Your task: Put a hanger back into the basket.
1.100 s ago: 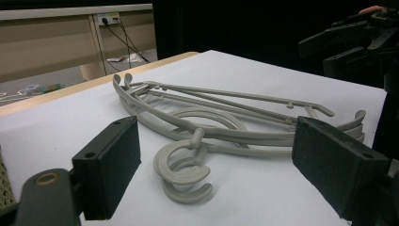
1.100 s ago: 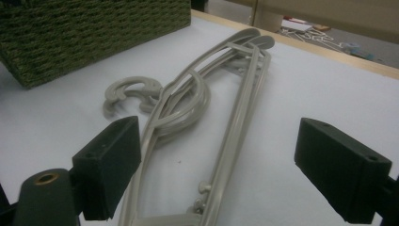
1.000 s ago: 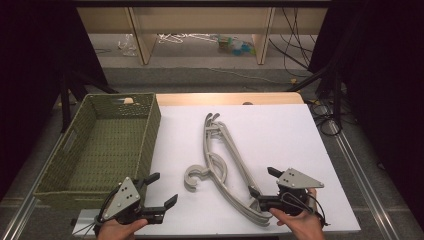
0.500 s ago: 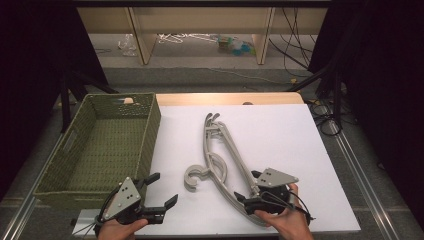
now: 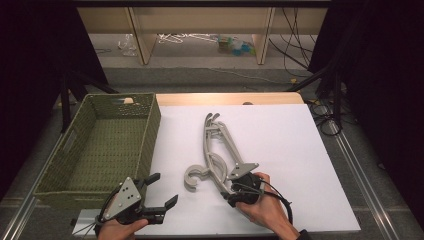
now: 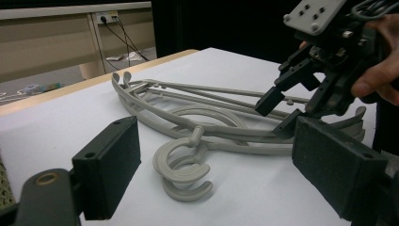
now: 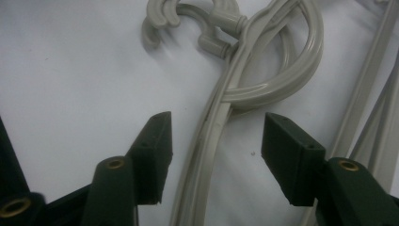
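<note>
A small stack of grey plastic hangers (image 5: 216,150) lies on the white table top (image 5: 295,150), hooks toward the basket. My right gripper (image 5: 229,189) is over the near end of the hangers. Its jaws have just been closing. In the right gripper view its jaws (image 7: 220,141) straddle one hanger arm (image 7: 209,141), with a gap on each side and the pads not touching it. My left gripper (image 5: 164,189) hovers open and empty at the front left. In the left gripper view, the left gripper (image 6: 221,174) faces the hanger hooks (image 6: 181,167) and the right gripper (image 6: 277,115).
A green woven basket (image 5: 150,125) stands along the left side of the table, with nothing visible inside. Bare white surface lies right of the hangers. Behind the table is a wooden shelf unit (image 5: 200,20), and cables (image 5: 320,107) trail down at the right edge.
The right gripper has slid left and slightly down onto the hangers' near arm, and its jaws have narrowed around it. The left gripper and the hangers have stayed put.
</note>
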`<state>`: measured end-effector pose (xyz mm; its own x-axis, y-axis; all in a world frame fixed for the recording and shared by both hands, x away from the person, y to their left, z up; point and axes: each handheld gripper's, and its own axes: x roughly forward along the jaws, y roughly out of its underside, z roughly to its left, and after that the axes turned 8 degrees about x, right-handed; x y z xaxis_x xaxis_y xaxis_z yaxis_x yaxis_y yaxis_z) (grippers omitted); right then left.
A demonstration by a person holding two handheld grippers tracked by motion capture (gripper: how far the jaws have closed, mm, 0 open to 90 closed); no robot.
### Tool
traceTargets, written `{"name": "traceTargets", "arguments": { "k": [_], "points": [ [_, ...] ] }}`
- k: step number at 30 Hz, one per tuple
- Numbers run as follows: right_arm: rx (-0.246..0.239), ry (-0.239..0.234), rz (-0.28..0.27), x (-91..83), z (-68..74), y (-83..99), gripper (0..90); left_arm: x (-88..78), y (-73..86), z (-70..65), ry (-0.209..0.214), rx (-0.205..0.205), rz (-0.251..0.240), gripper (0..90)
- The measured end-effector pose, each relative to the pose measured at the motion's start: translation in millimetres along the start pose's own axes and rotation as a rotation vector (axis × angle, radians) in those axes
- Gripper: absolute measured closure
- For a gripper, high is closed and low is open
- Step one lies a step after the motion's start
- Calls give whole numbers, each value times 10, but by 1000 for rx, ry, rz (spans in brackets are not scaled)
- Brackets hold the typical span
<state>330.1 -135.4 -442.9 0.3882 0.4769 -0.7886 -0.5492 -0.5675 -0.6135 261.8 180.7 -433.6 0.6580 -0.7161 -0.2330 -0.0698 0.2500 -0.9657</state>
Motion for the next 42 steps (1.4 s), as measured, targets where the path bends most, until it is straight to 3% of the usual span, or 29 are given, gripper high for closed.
{"name": "traceTargets", "arguments": {
  "k": [8, 9, 14, 21, 22, 27, 28, 30, 32, 33, 36, 42],
  "points": [
    [32, -15, 85, 154, -33, -120, 565, 10, 4, -6, 13, 1, -10, 158],
    [36, -20, 92, 168, -37, -129, 576, 4, 0, -23, 7, -16, 1, 158],
    [42, -35, 140, 241, -55, -145, 648, 5, -3, -15, 11, -1, 0, 158],
    [59, -51, 159, 292, -73, -173, 698, 10, -2, -22, 14, -1, 2, 158],
    [61, -53, 150, 276, -83, -188, 734, 9, -3, -20, 15, 0, 0, 158],
    [71, -56, 159, 273, -101, -187, 750, 12, 1, -29, 19, -11, 6, 158],
    [88, -59, 161, 255, -100, -191, 754, 16, -4, -23, 24, 13, 3, 159],
    [82, -55, 160, 244, -100, -197, 755, 17, -3, -32, 24, 3, 4, 159],
    [81, -56, 156, 210, -107, -207, 760, 19, -4, -34, 26, 11, 5, 159],
    [84, -59, 157, 191, -118, -210, 762, 20, -2, -44, 25, -4, 5, 159],
    [104, -49, 152, 94, -173, -215, 774, 22, -9, -21, 24, 32, -7, 159],
    [116, -38, 141, -45, -274, -213, 792, 23, -9, -19, 23, 33, -7, 159]
  ]
}}
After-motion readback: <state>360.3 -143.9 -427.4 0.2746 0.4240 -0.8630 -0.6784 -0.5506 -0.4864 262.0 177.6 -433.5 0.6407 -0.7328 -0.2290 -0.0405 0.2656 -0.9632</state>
